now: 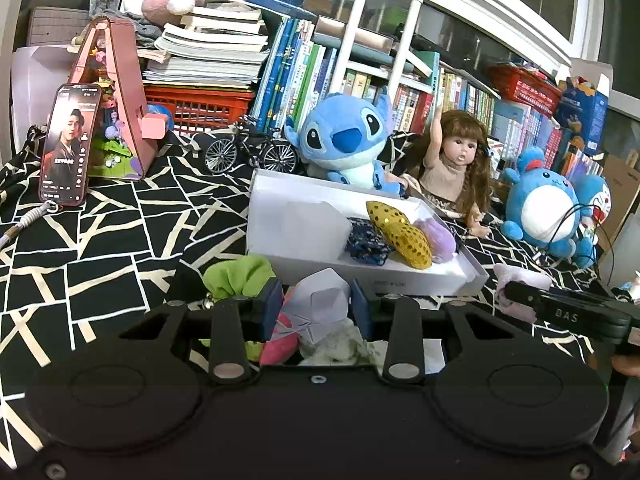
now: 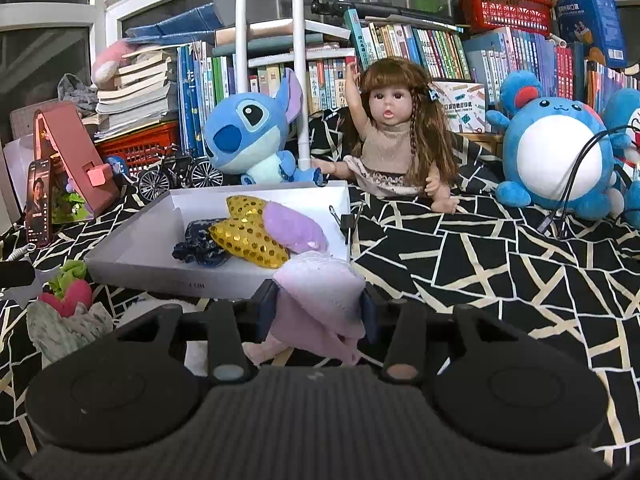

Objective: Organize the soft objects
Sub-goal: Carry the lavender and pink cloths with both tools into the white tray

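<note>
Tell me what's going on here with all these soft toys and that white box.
A person is sorting soft items into the white box with two handheld tongs. The left tongs grip a lilac folded piece from the pile; the right tongs grip a pale pink cloth. Inside the box lie a gold sequin piece, a purple plush and a navy scrunchie.

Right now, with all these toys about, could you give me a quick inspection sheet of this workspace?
Surface: black cloth with a pale line pattern.
Job's things: white box holding a gold sequin piece, a purple plush piece and a dark blue fabric piece; green fabric, pink plush outside it.
Clutter: Stitch plush, doll, round blue plush, toy bicycle, phone.
Tongs: left tongs shut on a lilac folded piece; right tongs shut on a pale pink cloth.
Cables: black cables across the round plush.
Surroundings: books, red baskets.
</note>
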`<state>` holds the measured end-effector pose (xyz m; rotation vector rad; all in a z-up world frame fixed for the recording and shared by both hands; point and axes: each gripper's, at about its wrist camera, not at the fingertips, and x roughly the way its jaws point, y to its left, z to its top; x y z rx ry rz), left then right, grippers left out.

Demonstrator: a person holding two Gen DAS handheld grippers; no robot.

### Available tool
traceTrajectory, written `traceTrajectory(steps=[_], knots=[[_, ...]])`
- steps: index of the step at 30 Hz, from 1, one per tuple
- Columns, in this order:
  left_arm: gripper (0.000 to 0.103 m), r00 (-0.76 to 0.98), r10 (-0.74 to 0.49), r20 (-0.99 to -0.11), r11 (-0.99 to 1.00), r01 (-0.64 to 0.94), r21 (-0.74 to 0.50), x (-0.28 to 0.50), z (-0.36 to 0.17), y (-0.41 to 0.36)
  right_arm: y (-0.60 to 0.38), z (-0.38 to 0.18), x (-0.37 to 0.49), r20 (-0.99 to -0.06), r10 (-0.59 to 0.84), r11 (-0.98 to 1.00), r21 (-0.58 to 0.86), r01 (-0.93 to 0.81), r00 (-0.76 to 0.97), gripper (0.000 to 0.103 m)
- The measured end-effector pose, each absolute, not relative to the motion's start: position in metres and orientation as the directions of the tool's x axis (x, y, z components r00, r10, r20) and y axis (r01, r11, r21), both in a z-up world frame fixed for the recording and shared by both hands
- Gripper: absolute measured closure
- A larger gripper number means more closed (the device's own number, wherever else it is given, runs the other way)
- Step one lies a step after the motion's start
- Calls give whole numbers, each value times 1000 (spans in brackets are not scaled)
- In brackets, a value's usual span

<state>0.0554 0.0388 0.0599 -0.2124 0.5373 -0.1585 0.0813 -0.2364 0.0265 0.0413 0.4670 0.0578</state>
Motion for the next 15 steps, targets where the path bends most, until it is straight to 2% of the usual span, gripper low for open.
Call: traceTrajectory(steps=[8, 15], knots=[[67, 854, -186, -486, 972, 88, -217, 73, 65, 39, -237, 37, 90, -432, 78, 996, 69, -53, 899, 55], [67, 857, -211, -470, 963, 99, -251, 105, 79, 44, -236, 52, 109, -419, 95, 994, 91, -62, 903, 55]])
